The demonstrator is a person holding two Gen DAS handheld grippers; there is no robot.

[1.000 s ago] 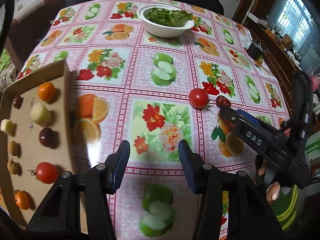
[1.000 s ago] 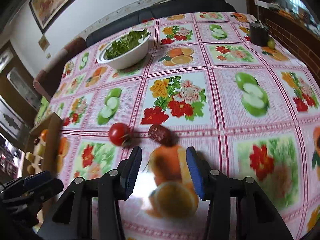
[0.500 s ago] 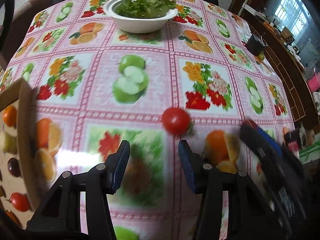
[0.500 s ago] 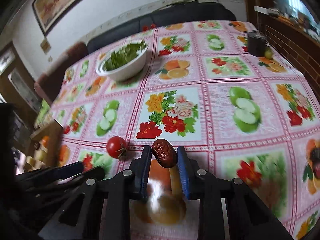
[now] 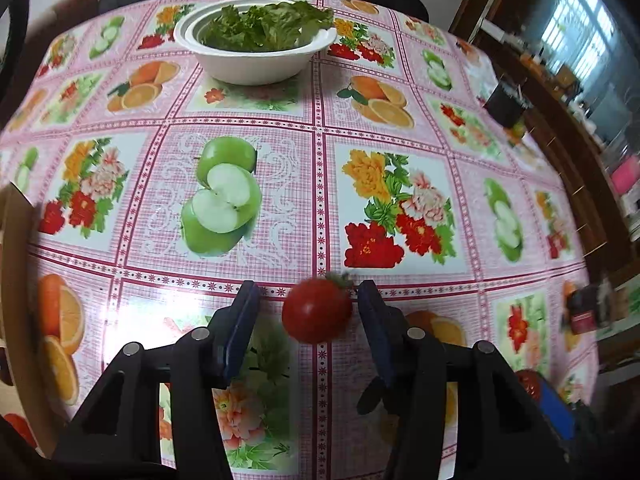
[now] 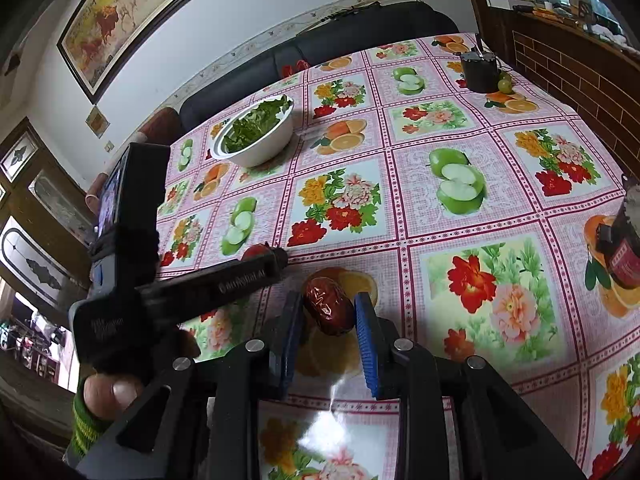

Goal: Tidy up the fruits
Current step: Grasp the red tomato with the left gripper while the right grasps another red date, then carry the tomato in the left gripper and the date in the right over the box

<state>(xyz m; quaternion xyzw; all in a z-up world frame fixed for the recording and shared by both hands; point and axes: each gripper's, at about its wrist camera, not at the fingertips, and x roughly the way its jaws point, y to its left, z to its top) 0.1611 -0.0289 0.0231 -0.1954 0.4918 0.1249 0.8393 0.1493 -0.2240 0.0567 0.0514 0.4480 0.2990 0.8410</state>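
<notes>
Left wrist view: my left gripper now straddles the tomato, jaws apart, lettuce bowl beyond. Right gripper stays clamped on the red date, lifted since earlier.

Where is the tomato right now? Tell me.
In the left wrist view, the tomato sits on the tablecloth between the open left gripper fingers, nearer the right one.
</notes>
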